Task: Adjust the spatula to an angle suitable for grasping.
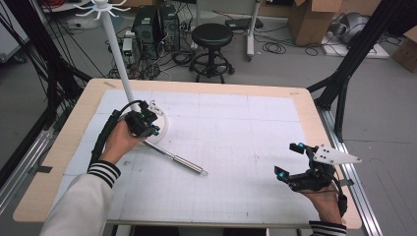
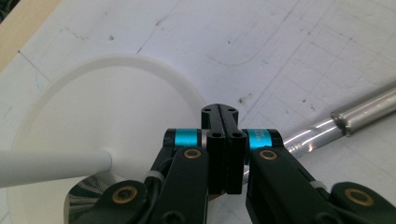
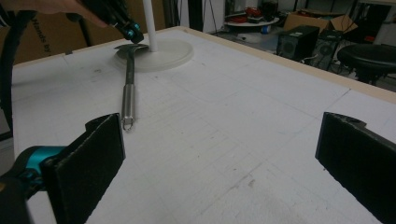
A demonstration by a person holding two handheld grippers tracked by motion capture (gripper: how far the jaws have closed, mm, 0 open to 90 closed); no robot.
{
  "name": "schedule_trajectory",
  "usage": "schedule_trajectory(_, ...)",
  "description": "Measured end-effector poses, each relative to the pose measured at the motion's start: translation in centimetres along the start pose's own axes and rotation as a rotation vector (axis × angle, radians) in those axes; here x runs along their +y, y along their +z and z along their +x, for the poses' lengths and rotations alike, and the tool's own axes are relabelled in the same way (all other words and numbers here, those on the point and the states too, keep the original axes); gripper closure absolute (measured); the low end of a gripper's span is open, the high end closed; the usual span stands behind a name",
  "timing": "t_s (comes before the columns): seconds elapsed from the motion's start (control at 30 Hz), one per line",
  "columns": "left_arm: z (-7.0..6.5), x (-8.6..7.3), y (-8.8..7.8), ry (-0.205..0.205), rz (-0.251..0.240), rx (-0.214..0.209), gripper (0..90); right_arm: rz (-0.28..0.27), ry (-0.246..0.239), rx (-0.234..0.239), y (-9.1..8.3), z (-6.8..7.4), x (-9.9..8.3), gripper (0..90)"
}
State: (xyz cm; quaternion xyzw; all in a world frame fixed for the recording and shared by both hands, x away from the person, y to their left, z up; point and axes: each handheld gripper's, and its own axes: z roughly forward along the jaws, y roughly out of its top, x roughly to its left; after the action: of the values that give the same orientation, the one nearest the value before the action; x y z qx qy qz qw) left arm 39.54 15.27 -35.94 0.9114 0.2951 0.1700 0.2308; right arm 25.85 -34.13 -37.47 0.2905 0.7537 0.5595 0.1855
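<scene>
A white stand has a round base (image 1: 163,129) and a tall pole (image 1: 117,51) with hooks at its top, at the table's back left. A metal utensil (image 1: 179,161) lies flat on the white mat, its head at the base and its long handle pointing to the front right. My left gripper (image 1: 151,126) hovers over the base edge, jaws pressed together with nothing between them. In the left gripper view the gripper (image 2: 224,116) sits above the utensil's neck, between the handle (image 2: 359,112) and the shiny head (image 2: 81,198). My right gripper (image 1: 289,160) rests at the front right, wide open and empty.
The wooden table (image 1: 314,123) carries a white gridded mat. Beyond its far edge stand a black stool (image 1: 211,37), computer towers (image 1: 156,24) and cardboard boxes (image 1: 312,17). Black frame legs (image 1: 344,73) rise at the right.
</scene>
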Motion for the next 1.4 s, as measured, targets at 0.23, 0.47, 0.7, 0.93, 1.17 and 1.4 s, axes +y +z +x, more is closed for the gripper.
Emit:
schedule_trajectory(0.23,0.8,-0.7,1.3,-0.026,0.043,0.004,90.0,-0.001,0.003,0.000,0.0,0.0,0.0,0.4)
schedule_trajectory(0.47,1.3,-1.2,2.5,-0.032,0.081,-0.014,90.0,0.000,0.001,0.004,0.1,0.1,0.0,0.4)
schedule_trajectory(0.7,2.0,-1.7,3.3,-0.054,0.101,-0.024,90.0,0.010,0.001,0.006,0.1,0.2,0.0,0.4)
schedule_trajectory(0.93,2.4,-2.1,3.7,-0.041,0.137,-0.031,90.0,0.012,0.001,0.001,0.1,0.2,-0.1,0.3)
schedule_trajectory(1.17,2.3,-2.4,4.0,-0.036,0.169,-0.046,90.0,0.017,0.000,0.002,0.3,0.2,-0.2,0.4)
schedule_trajectory(1.4,2.3,-2.6,3.6,0.000,0.199,-0.056,90.0,0.014,-0.004,0.002,0.2,0.2,-0.1,0.4)
